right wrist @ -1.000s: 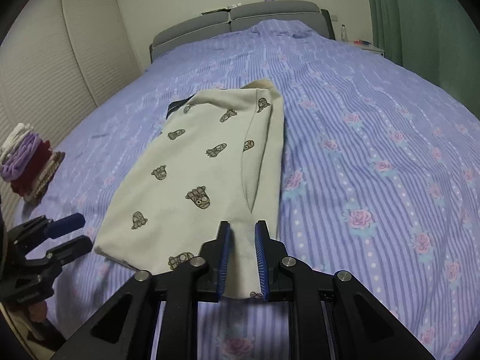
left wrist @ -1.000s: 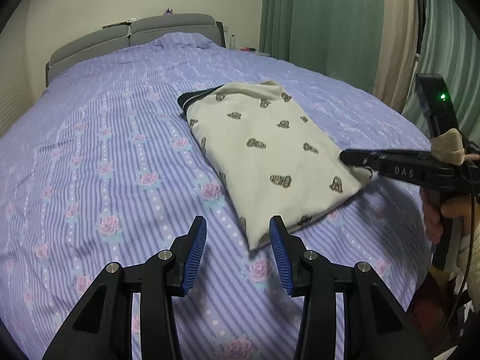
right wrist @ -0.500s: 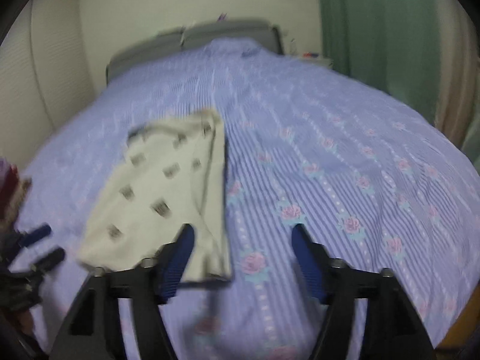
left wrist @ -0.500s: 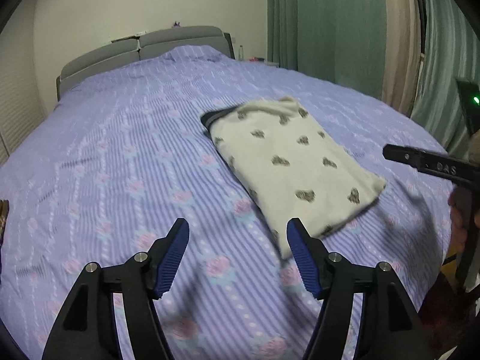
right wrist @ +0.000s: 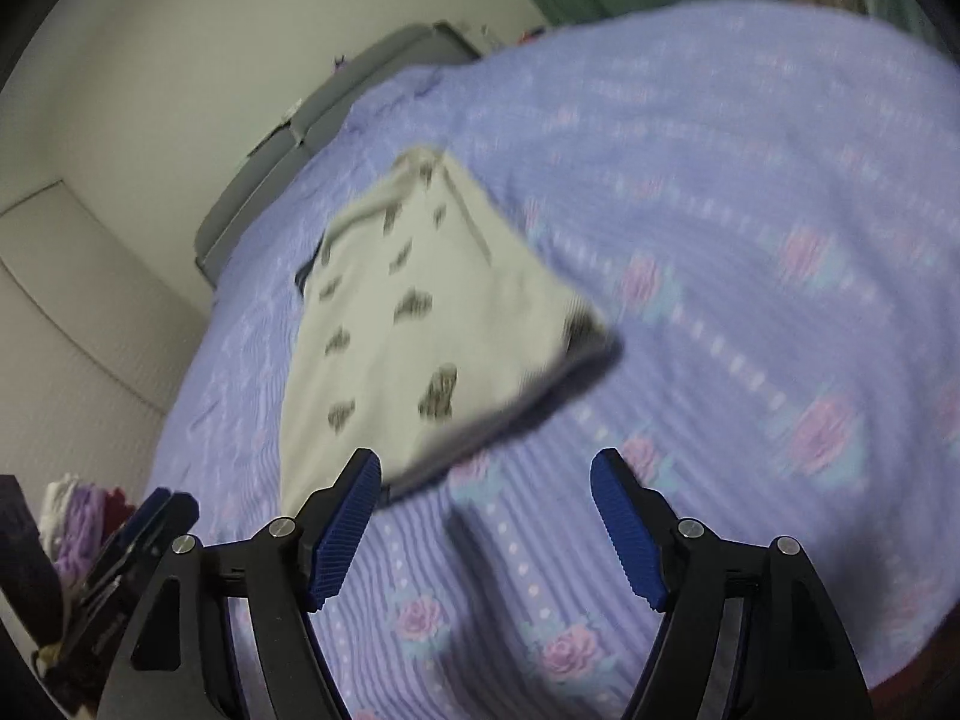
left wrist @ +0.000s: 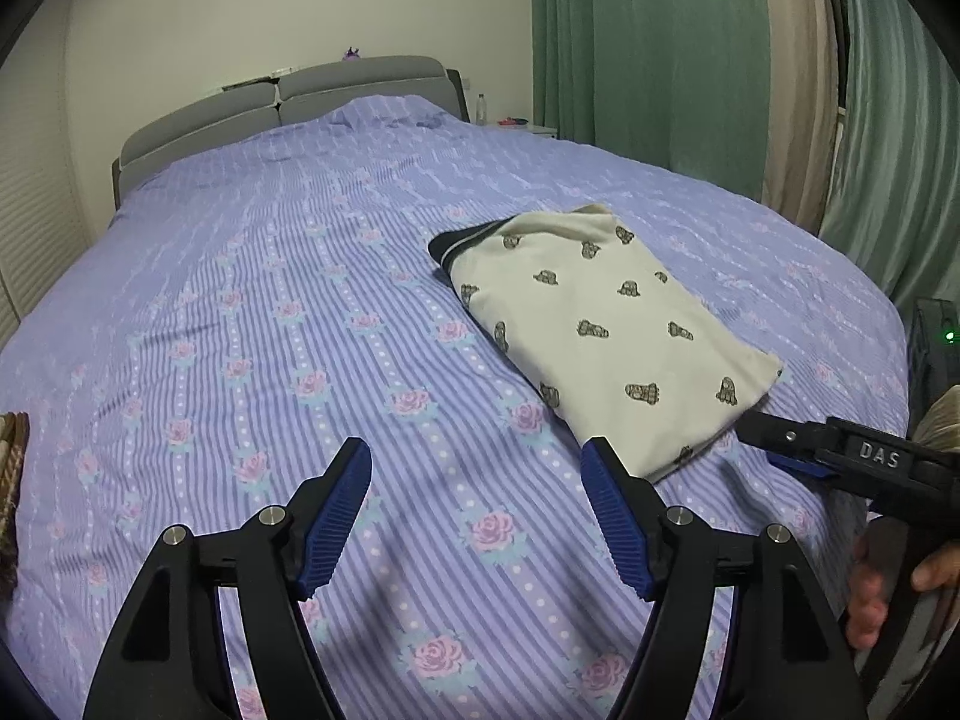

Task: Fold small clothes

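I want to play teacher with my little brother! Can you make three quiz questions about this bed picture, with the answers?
1. True or false: the left gripper is squeezing the cream garment.
2. What does the garment lie on? A) floor B) purple bedspread C) chair
3. Fill in: the right gripper's fingers are spread ____.

Key:
1. False; it is open and holds nothing.
2. B
3. open, near the garment's closest corner.

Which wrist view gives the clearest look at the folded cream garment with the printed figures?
The left wrist view: the folded garment is sharp, whole, its dark waistband edge and prints readable. In the right wrist view the garment is motion-blurred and tilted, its near edge partly behind a fingertip of the open right gripper.
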